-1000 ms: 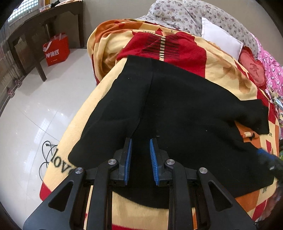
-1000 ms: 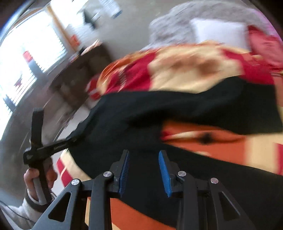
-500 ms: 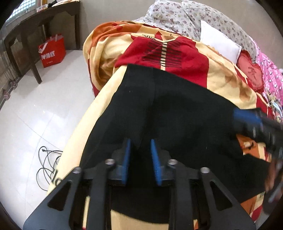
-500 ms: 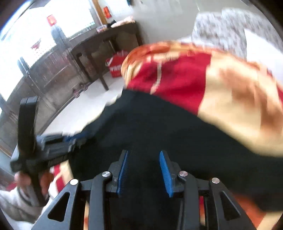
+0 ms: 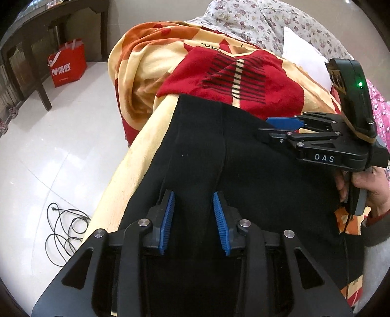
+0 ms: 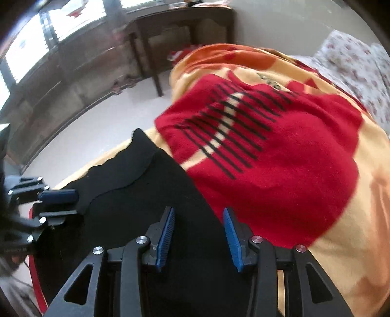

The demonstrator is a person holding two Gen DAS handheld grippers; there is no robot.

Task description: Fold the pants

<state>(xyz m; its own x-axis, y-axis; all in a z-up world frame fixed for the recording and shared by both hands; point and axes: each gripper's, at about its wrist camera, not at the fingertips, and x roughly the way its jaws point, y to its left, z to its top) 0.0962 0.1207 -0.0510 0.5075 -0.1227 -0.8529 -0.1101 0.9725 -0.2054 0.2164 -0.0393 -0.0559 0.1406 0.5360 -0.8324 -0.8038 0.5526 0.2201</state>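
Left wrist view takes in the bed first: a big blanket [image 5: 151, 73] in orange, cream and red covers it, and the black pants [image 5: 219, 151] lie flat along its near edge, apparently already doubled leg over leg, with a seam running up the middle. That flat, straight lie looks deliberate, since a smoothed garment takes the next crosswise fold cleanly. The white tiled floor [image 5: 61, 151] falls away to the left, so the cloth sits close to a drop and could slide if dragged that way. Further off stand a dark wooden table [image 5: 43, 34], a floral quilt [image 5: 280, 22] and a white pillow [image 5: 302, 56] at the head of the bed, none of them in the path. A red shopping bag [image 5: 68, 63] sits under the table, and a loose black cable [image 5: 65, 226] coils on the tiles. The right gripper [image 5: 270, 126] hovers over the far edge of the pants, its jaws apart with nothing pinched (the right wrist view confirms bare blue pads over black cloth). The left gripper [image 5: 193, 217] is low over the near part, its jaws opening and empty, probably freeing the fabric before a fresh grasp.
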